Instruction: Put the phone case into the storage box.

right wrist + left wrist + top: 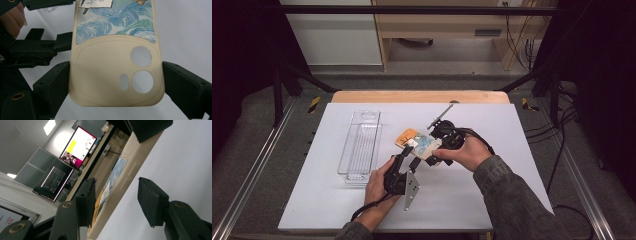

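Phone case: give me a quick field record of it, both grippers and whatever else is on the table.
item: phone case, beige, painted wave print, camera cutouts
right gripper: shut on the case's two side edges
left gripper: one pad against the printed face, other pad off the back; open
case position: lifted off the white table
other item: clear plastic tray, left of the hands

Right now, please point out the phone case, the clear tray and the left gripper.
phone case (pixel 100 65): right gripper view, plain beige back.
clear tray (pixel 360 145): high view, ribbed floor.
left gripper (pixel 115 202): left gripper view, midway between the jaws.
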Demonstrator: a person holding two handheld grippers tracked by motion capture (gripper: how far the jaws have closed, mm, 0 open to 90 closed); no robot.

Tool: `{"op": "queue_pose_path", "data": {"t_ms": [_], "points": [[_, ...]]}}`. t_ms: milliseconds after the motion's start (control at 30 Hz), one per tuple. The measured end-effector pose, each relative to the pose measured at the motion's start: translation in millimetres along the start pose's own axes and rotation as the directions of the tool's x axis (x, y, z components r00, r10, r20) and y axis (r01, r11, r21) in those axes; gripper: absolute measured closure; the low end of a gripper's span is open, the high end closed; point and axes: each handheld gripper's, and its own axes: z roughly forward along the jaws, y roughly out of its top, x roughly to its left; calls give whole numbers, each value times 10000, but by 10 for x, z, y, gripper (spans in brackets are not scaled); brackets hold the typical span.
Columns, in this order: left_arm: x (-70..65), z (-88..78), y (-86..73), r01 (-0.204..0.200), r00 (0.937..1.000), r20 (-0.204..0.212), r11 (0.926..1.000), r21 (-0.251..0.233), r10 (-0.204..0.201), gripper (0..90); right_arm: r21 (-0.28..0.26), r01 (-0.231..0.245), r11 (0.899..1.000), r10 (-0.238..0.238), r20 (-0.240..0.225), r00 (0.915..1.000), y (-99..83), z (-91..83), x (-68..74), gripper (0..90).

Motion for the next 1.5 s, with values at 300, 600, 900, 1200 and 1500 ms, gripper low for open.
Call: {"op": "queue_pose_path", "data": {"t_ms": [300, 600, 900, 1200, 1500], "points": [[-20, 4, 23, -301, 9995, -61, 9995, -15, 301, 512, -28, -54, 10000, 53, -54, 10000, -7, -17, -8, 114], [-14, 17, 22, -423, 9989, -177, 9991, 28, 424, 539, 16, 2, 10000, -2, 31, 10000, -13, -18, -6, 114], [-21, 30, 18, -452, 9986, -264, 9990, 70, 453, 552, -54, -80, 10000, 79, -69, 9999, -7, -44, -12, 114], [-44, 23, 50, -626, 9975, -313, 9980, 33, 627, 574, -98, -168, 9998, 167, -138, 9998, -15, -48, -22, 114], [-69, 27, 59, -656, 9972, -367, 9978, 17, 656, 582, -116, -208, 9997, 206, -185, 9996, -17, -47, -20, 114]]}}
